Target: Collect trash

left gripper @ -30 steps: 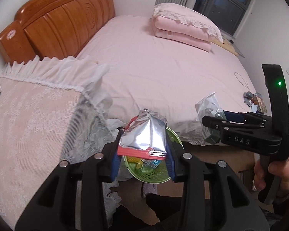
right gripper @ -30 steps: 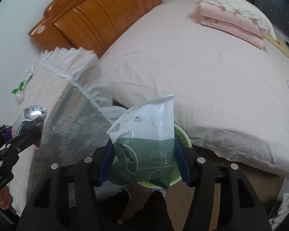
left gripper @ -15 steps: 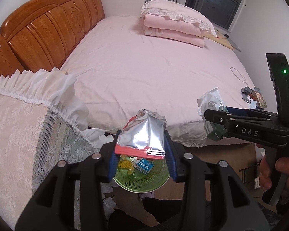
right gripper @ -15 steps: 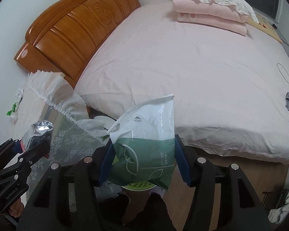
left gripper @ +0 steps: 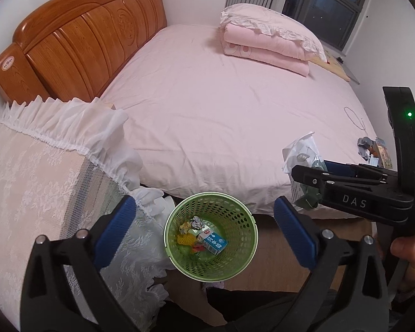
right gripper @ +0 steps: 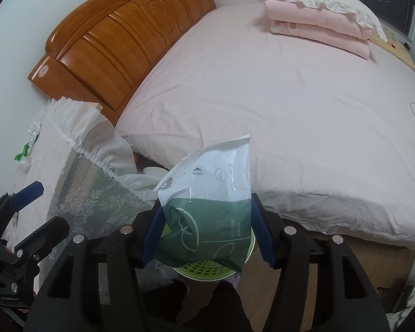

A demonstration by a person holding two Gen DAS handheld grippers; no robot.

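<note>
A green mesh trash basket (left gripper: 236, 209) stands on the floor by the bed, with a small blue carton (left gripper: 212, 242) and crumpled wrappers inside. My left gripper (left gripper: 204, 231) is open and empty right above the basket. My right gripper (right gripper: 206, 235) is shut on a white and green wipes packet (right gripper: 207, 210), held above the basket's rim (right gripper: 204, 272). The packet (left gripper: 301, 160) and right gripper also show at the right in the left wrist view. The silver foil bag is not visible.
A pink bed (left gripper: 221, 105) with a wooden headboard (left gripper: 77, 44) and folded quilt (left gripper: 265, 41) lies ahead. A lace-covered nightstand (left gripper: 27, 182) stands at left with crumpled trash (right gripper: 27, 149) on it. Small items (left gripper: 373, 149) lie at the bed's right edge.
My left gripper opened and the silver foil bag left it. Both grippers moved over the basket, the right still holding the wipes packet.
</note>
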